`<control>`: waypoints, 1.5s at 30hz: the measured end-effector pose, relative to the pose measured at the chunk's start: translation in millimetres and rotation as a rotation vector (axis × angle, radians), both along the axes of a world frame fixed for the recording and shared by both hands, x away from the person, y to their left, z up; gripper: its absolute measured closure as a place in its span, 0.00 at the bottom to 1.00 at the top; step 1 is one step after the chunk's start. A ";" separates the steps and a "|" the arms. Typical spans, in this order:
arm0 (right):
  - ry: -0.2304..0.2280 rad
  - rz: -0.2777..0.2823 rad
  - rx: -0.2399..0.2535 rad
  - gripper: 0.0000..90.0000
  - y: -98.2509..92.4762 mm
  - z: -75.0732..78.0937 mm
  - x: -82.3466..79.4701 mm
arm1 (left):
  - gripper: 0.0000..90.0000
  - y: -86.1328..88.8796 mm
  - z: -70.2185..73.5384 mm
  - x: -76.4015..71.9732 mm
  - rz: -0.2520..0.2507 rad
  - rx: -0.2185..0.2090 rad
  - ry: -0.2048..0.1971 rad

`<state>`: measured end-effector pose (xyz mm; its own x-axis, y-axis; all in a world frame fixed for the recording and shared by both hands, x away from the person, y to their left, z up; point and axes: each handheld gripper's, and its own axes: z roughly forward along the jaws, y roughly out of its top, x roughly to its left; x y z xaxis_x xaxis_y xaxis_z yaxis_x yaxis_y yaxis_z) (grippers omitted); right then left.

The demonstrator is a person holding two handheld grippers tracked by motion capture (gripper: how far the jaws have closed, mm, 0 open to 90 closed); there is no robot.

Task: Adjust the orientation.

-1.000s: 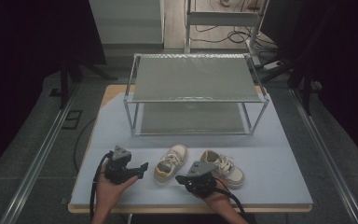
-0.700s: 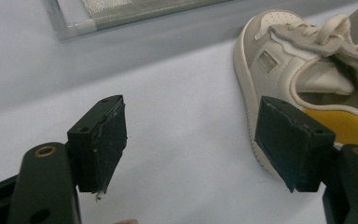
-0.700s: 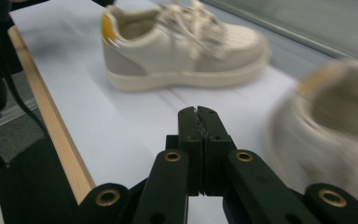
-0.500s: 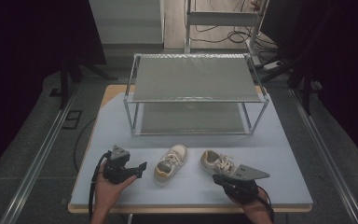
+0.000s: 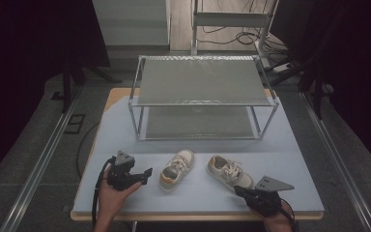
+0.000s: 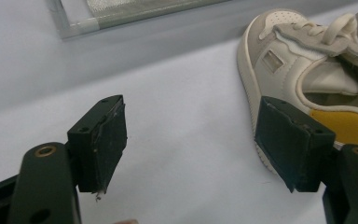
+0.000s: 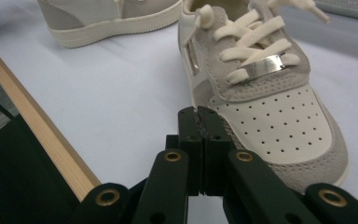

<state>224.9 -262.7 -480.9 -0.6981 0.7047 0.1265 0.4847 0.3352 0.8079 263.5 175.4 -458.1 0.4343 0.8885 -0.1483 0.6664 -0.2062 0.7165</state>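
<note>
High view: a pale blue table (image 5: 125, 125) carries a two-tier metal-framed rack (image 5: 203, 96) toward twelve o'clock and two small cream-and-grey shoes toward six. The left shoe (image 5: 176, 169) lies near the table's middle front, its toe toward one o'clock; the right shoe (image 5: 227, 171) lies just at its three o'clock side, apart from it, toe toward five o'clock. The left gripper (image 5: 145, 175) sits at about seven o'clock, held in a hand (image 5: 111, 193) and aimed toward the left shoe, near it but not touching. The right gripper (image 5: 239, 191) sits at about five o'clock, its tip just beside the right shoe's toe.

The left gripper view adds what the overhead cannot: its jaws stand wide apart with nothing between them, and the left shoe (image 6: 307, 70) shows a yellow heel lining at its two o'clock, partly hidden behind the right-hand jaw. A strip of the rack's base (image 6: 135, 11) runs along twelve o'clock.

The right gripper view shows its jaws pressed together, holding nothing, with the perforated toe and silver lace tag of the right shoe (image 7: 261, 93) directly beyond them. The other shoe's sole (image 7: 116, 18) lies at eleven o'clock, and the table's wooden edge (image 7: 42, 140) crosses at nine o'clock.
</note>
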 end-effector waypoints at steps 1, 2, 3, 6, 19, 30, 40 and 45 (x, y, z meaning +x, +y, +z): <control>0.002 -0.004 -0.005 0.98 -0.6 -1.5 0.9 | 0.28 -0.1 -0.2 0.1 -0.002 0.001 0.001; 0.004 -0.007 -0.010 0.98 -1.3 -2.2 1.4 | 0.28 -0.2 -0.3 0.1 -0.002 0.002 0.002; 0.004 -0.009 -0.011 0.99 -2.2 -3.3 2.3 | 0.28 -0.1 -0.4 0.3 -0.004 0.000 0.003; 0.021 -0.005 0.012 0.99 -5.8 -3.6 4.1 | 0.28 0.0 -0.6 0.2 -0.004 0.003 0.004; 0.031 -0.046 0.028 0.99 -22.4 -3.4 10.8 | 0.28 3.0 1.0 -0.6 0.004 0.001 -0.001; 0.042 -0.110 0.040 0.99 -41.1 -4.1 25.9 | 0.28 2.2 2.3 -1.4 0.001 0.003 -0.006; 0.036 -0.187 0.009 0.99 -51.6 -4.7 46.8 | 0.28 1.1 0.7 -0.6 0.001 0.008 -0.001; 0.027 -0.203 -0.014 0.99 -45.8 -3.2 64.0 | 0.28 -1.2 0.5 -0.6 -0.007 0.018 0.001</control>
